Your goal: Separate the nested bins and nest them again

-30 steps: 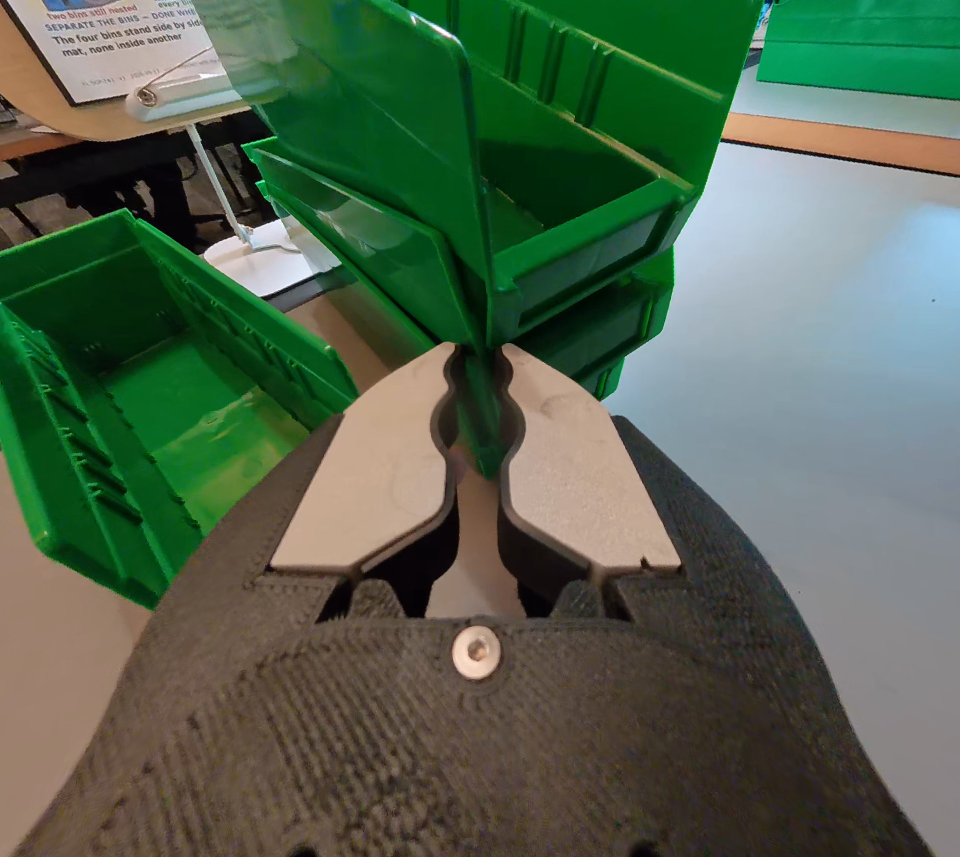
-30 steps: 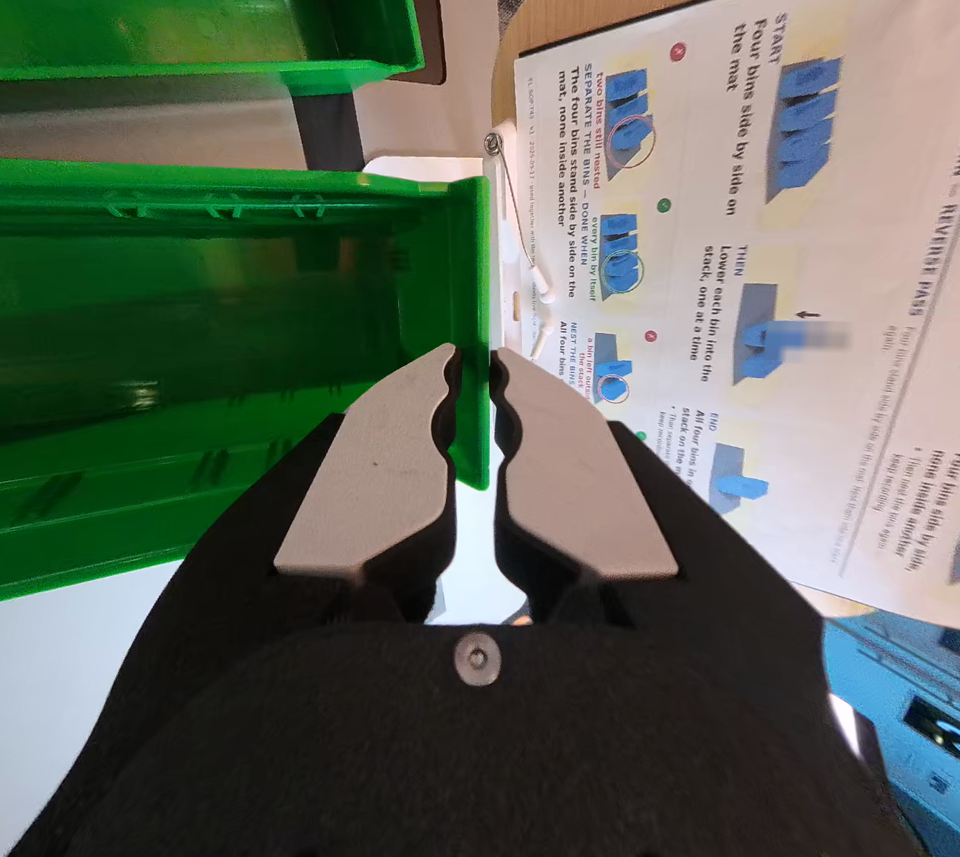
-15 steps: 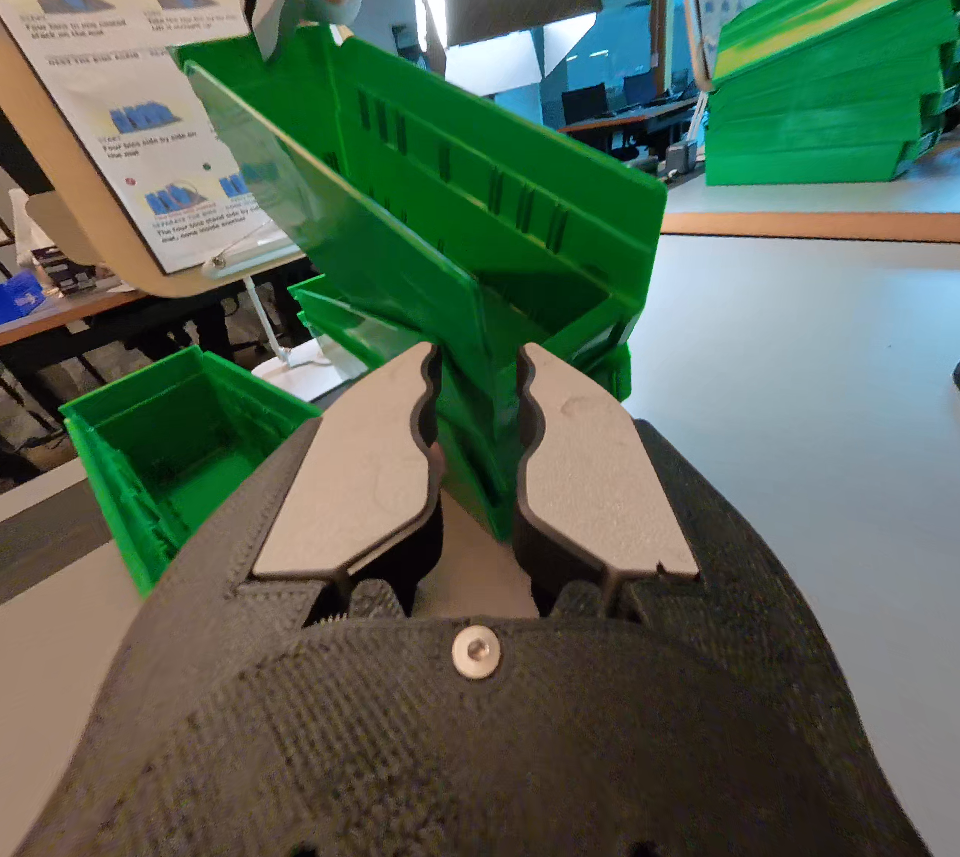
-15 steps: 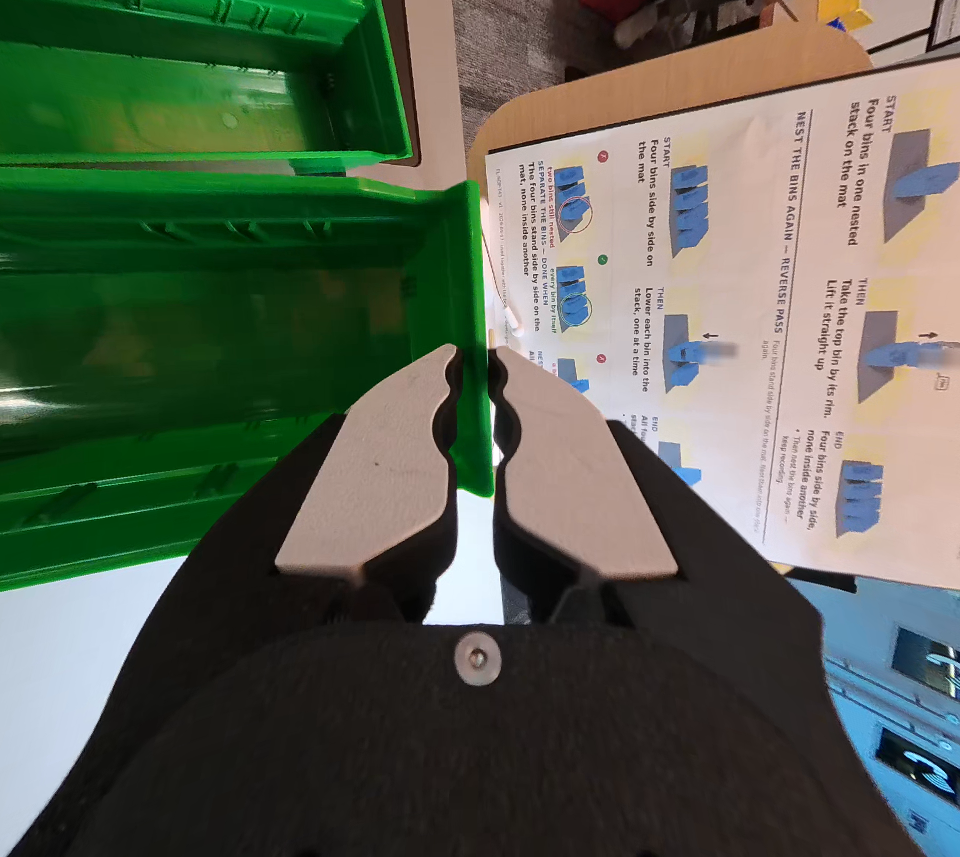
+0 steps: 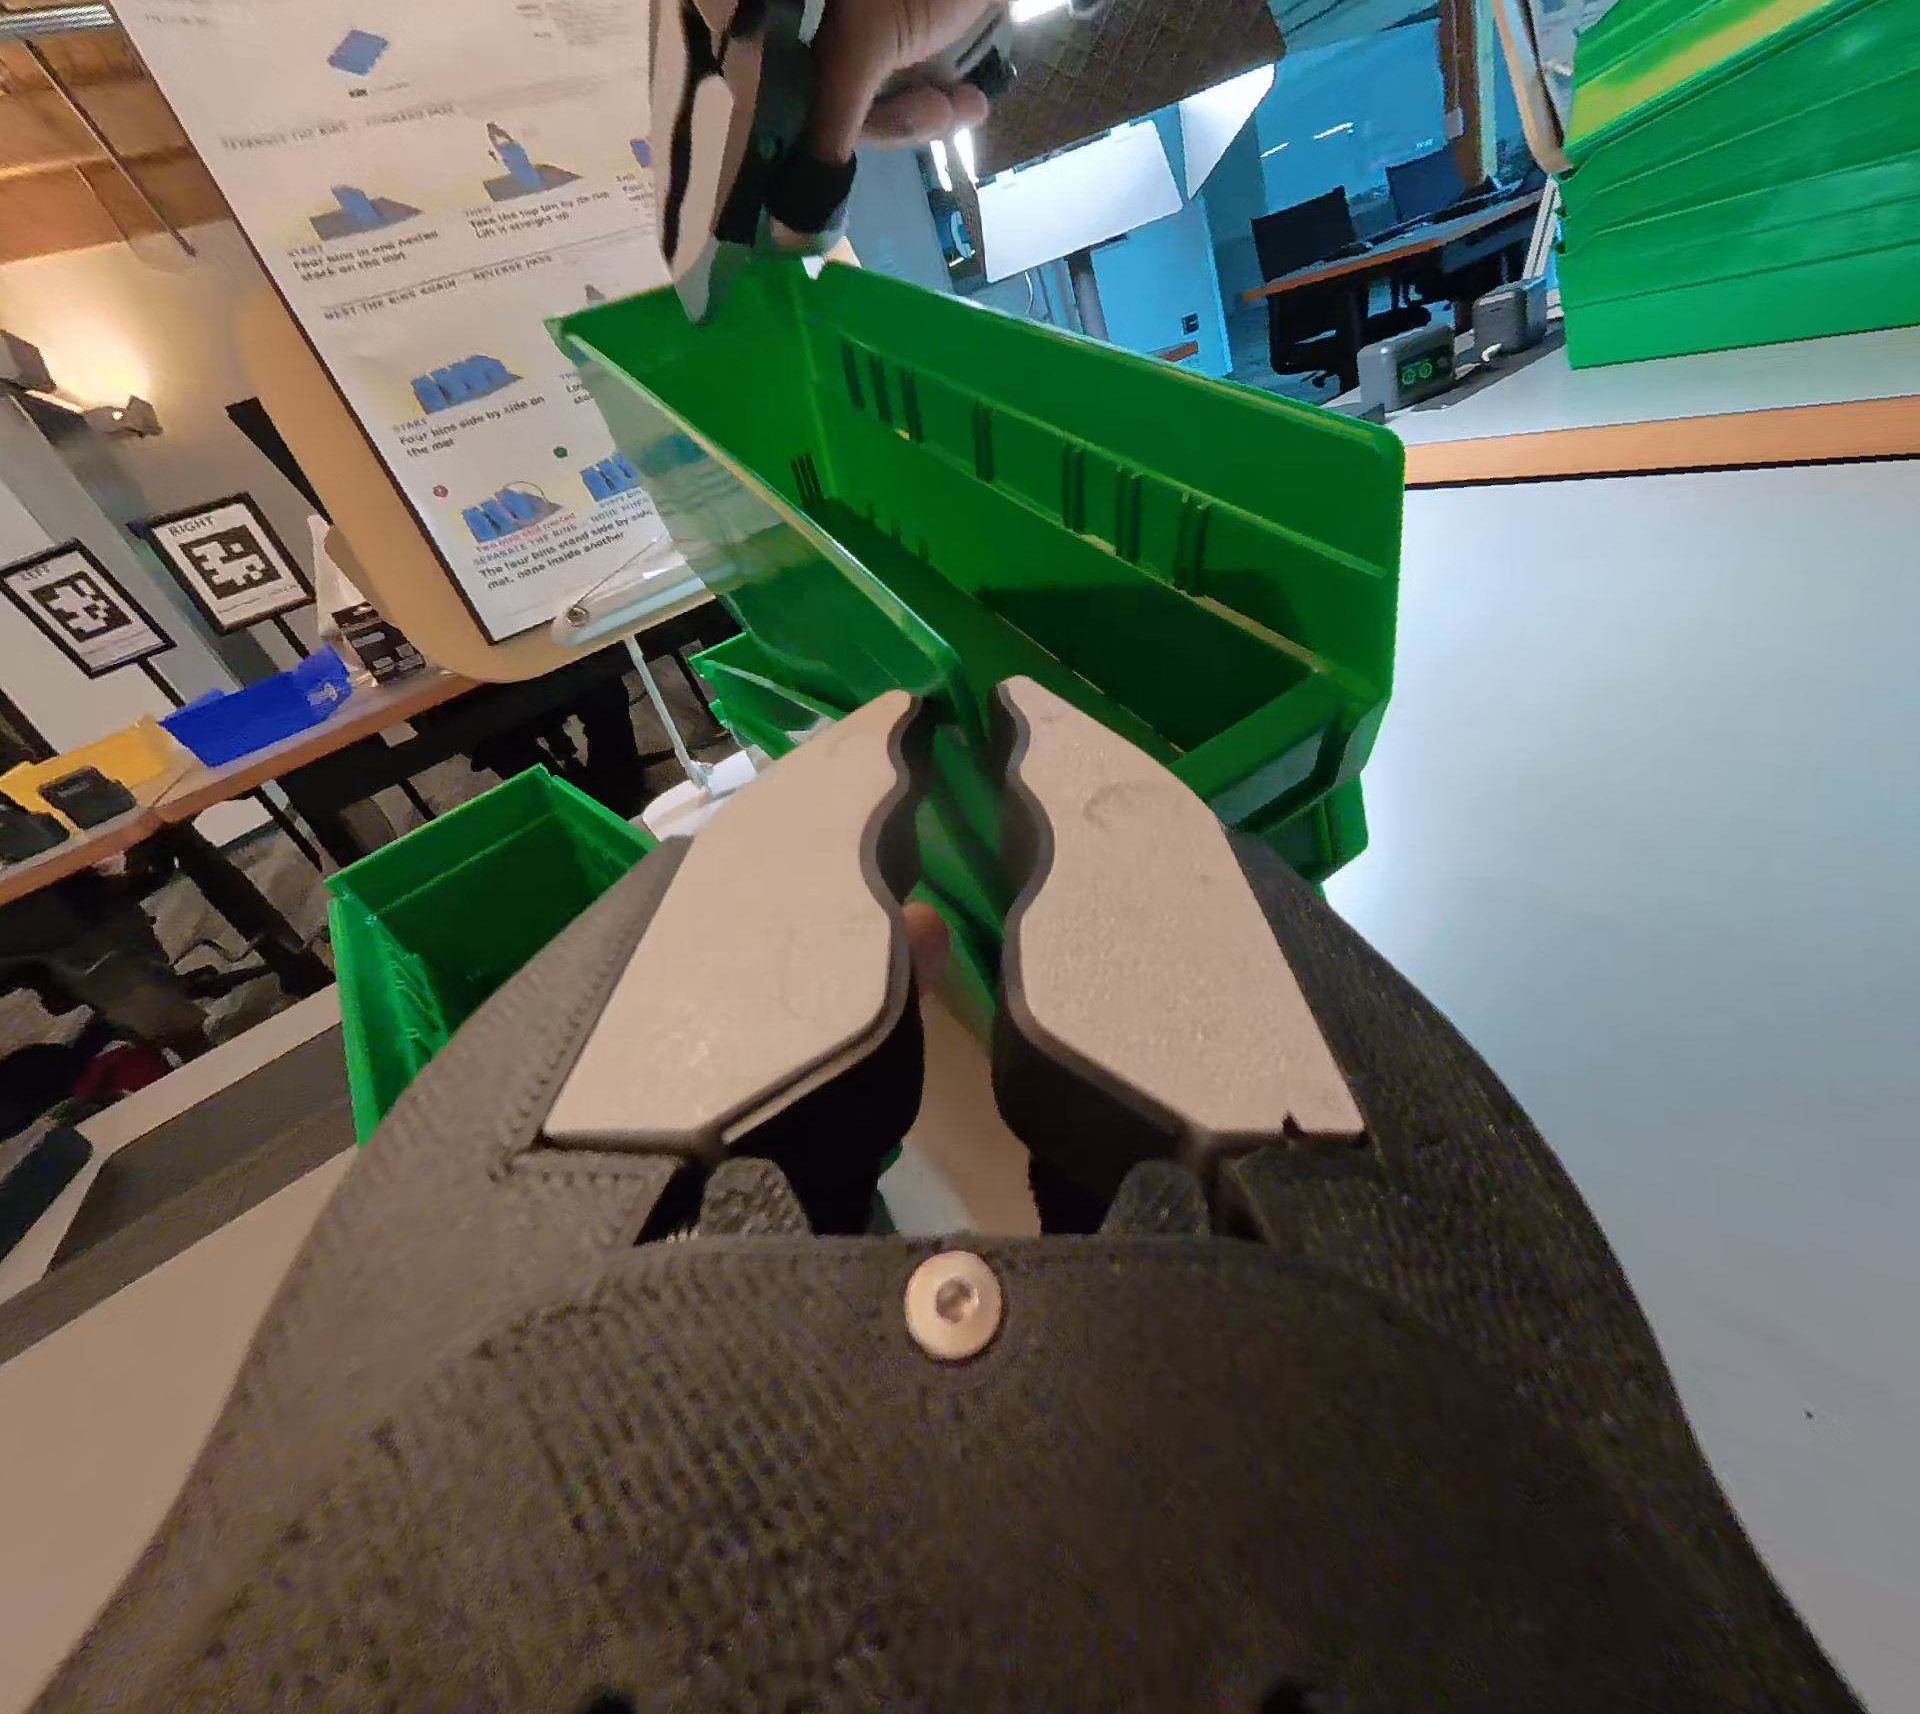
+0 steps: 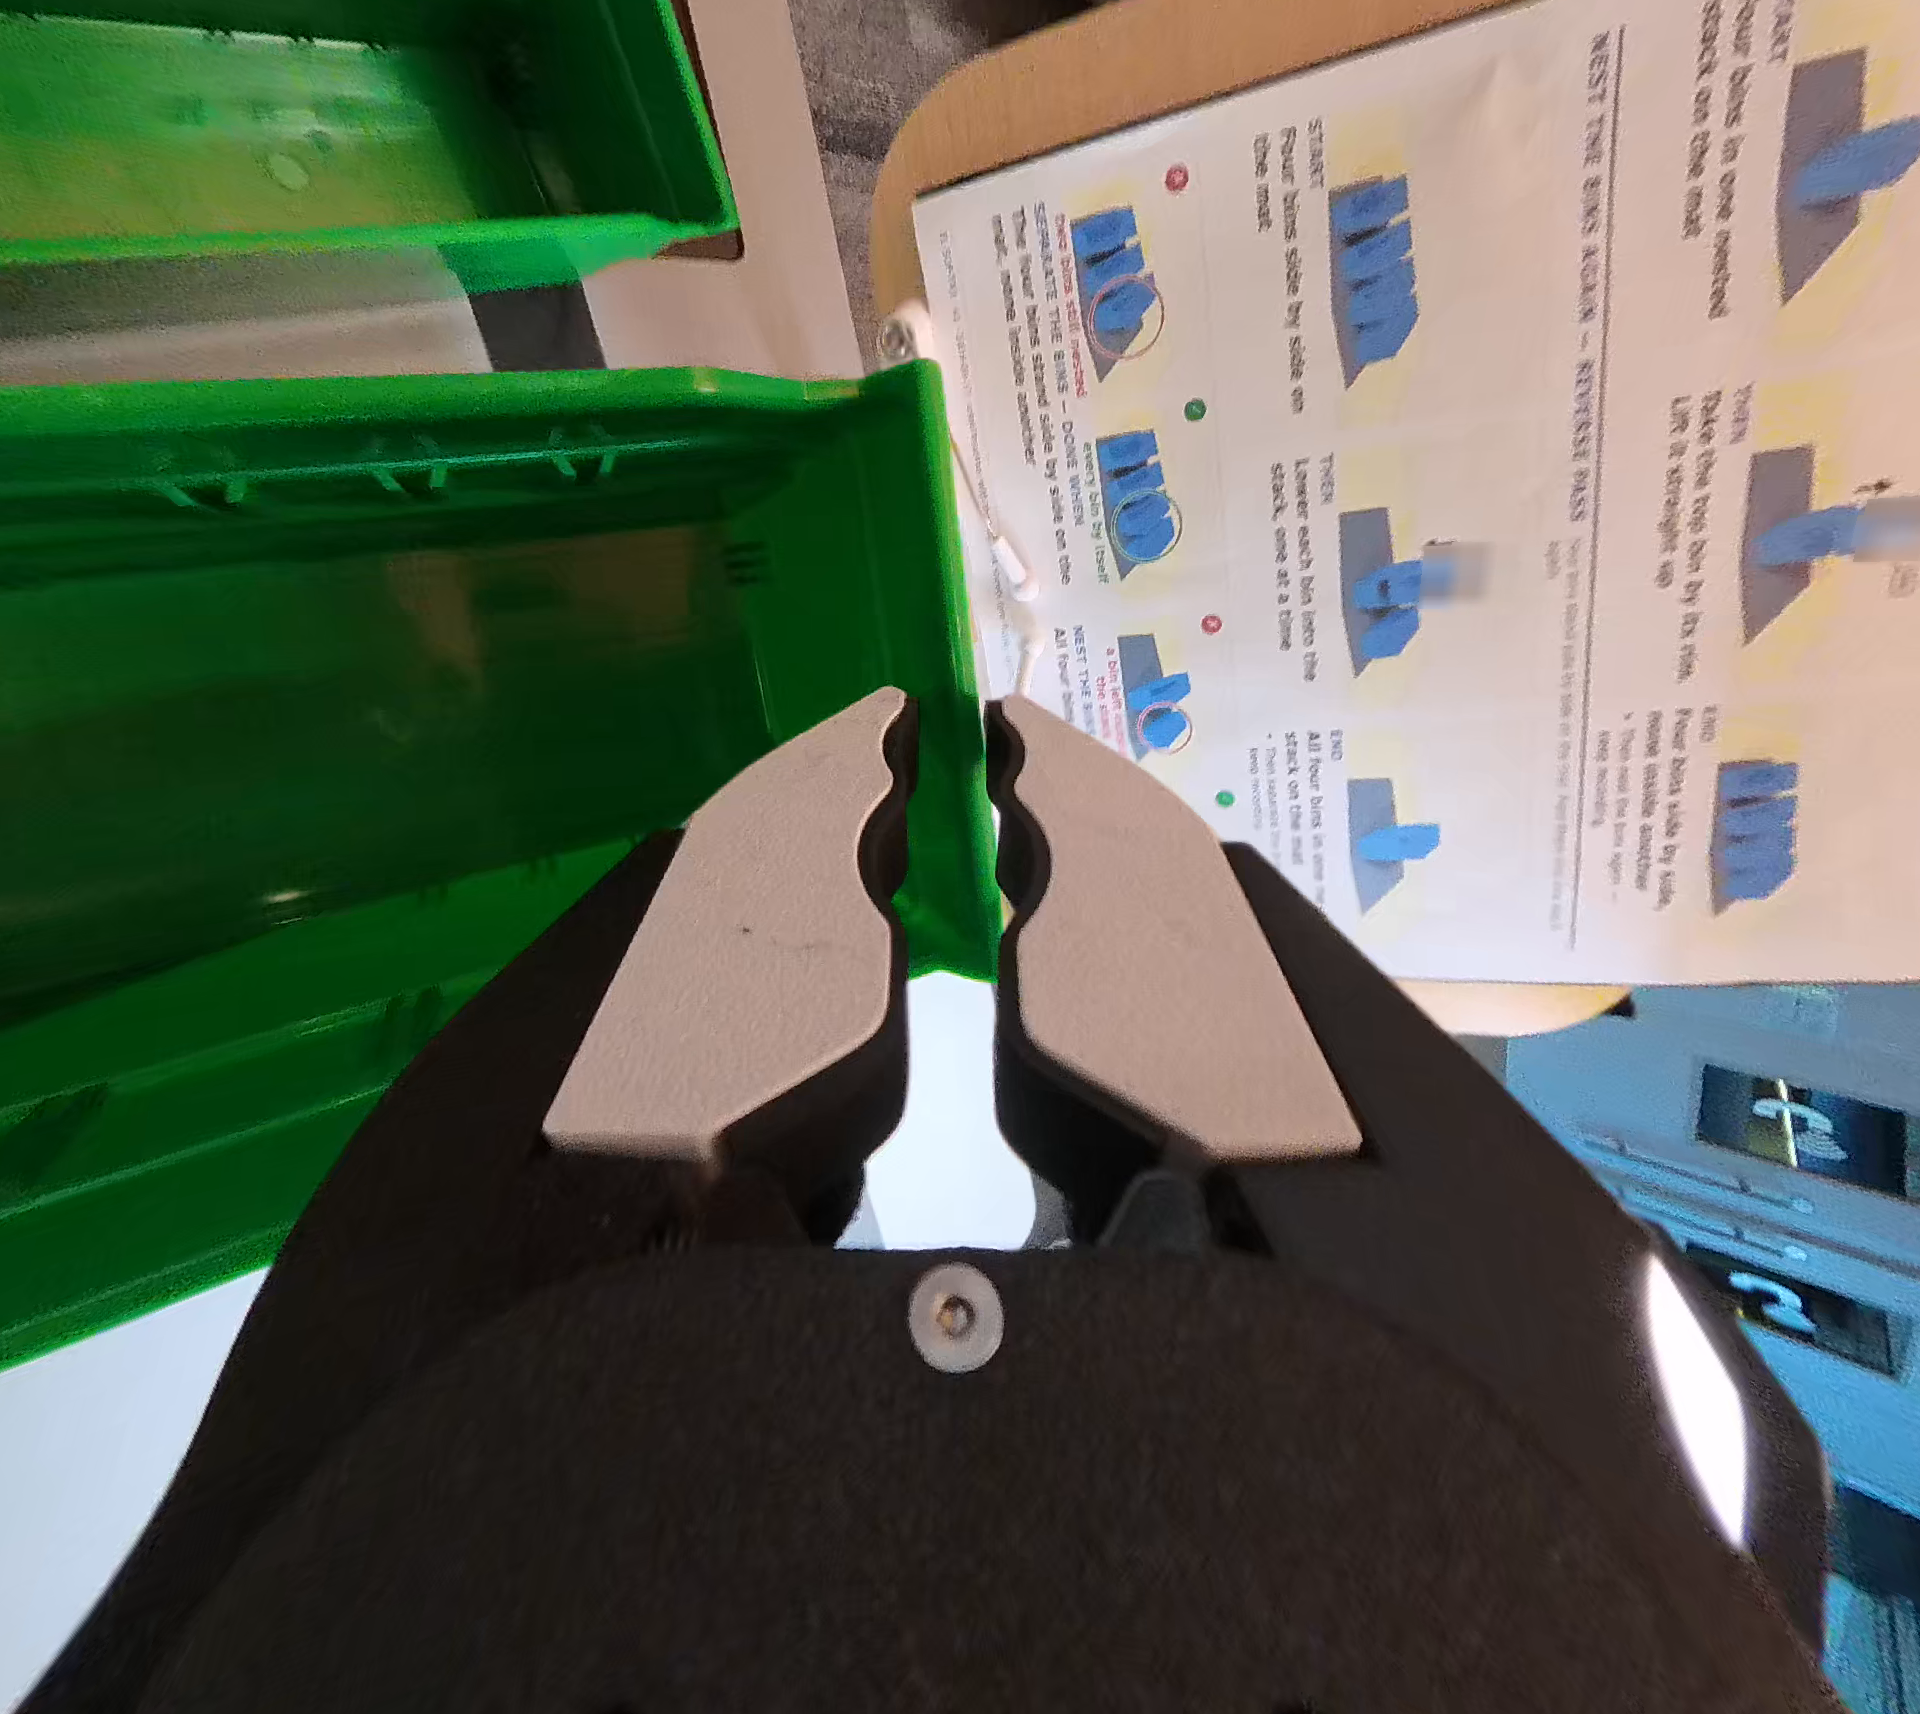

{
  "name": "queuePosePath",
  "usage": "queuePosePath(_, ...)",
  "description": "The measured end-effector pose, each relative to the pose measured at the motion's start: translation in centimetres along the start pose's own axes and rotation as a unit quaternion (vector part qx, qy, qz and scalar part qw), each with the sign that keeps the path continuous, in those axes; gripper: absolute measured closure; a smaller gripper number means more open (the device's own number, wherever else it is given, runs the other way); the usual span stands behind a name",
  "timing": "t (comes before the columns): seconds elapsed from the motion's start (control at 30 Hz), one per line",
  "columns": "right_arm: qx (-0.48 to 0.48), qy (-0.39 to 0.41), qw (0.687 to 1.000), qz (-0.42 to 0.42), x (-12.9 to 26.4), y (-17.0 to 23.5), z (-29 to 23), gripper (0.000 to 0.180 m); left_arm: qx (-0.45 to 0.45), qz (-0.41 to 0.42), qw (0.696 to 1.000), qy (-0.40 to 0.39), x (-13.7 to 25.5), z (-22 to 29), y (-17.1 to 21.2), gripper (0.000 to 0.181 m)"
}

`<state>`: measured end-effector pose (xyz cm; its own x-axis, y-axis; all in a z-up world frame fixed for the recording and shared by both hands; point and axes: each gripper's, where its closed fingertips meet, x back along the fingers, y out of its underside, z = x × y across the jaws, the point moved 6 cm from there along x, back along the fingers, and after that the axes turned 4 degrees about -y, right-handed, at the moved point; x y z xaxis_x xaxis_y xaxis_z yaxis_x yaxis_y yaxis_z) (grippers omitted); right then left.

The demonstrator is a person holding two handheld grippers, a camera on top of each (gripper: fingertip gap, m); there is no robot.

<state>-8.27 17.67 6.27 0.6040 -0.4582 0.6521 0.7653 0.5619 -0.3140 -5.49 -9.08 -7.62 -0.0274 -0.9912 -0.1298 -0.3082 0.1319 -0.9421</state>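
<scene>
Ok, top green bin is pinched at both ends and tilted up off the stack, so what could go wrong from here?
1. The right gripper and left gripper each pinch only a thin wall of the tilted green plastic bin; it could slip or twist.
2. Its low end looks close to the nested green bins below and may drag them.
3. Swinging left, it could knock the separate green bin.

Four green bins near: one lifted bin (image 5: 1091, 501), two nested bins (image 5: 1320, 817), one separate bin (image 5: 468, 916); two tongs.
</scene>
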Motion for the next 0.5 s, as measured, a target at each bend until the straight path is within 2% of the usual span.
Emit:
queuePosePath(0.1, -0.015, 0.020, 1.000, -0.005, -0.2, 1.1, -0.3, 0.161, 0.012, -0.003, 1.000, -0.008, -0.2, -0.4, -0.3, 0.172)
queuePosePath(0.27, -0.059, -0.003, 0.996, 0.067, 2.5, 0.4, -2.6, 0.150, 0.041, -0.015, 0.999, -0.018, -0.5, -1.7, 0.0, 0.175)
queuePosePath(0.33, -0.068, -0.041, 0.991, 0.110, 4.6, -0.6, -5.3, 0.146, 0.052, -0.020, 0.998, -0.015, -0.6, -1.8, 0.0, 0.177)
queuePosePath(0.43, -0.083, -0.140, 0.972, 0.172, 8.5, -2.6, -11.8, 0.145, 0.064, -0.029, 0.997, -0.013, -0.8, -1.6, 0.1, 0.177)
queuePosePath(0.5, -0.075, -0.181, 0.966, 0.167, 10.4, -3.5, -16.4, 0.142, 0.073, -0.034, 0.997, -0.015, -1.0, -1.8, 0.2, 0.177)
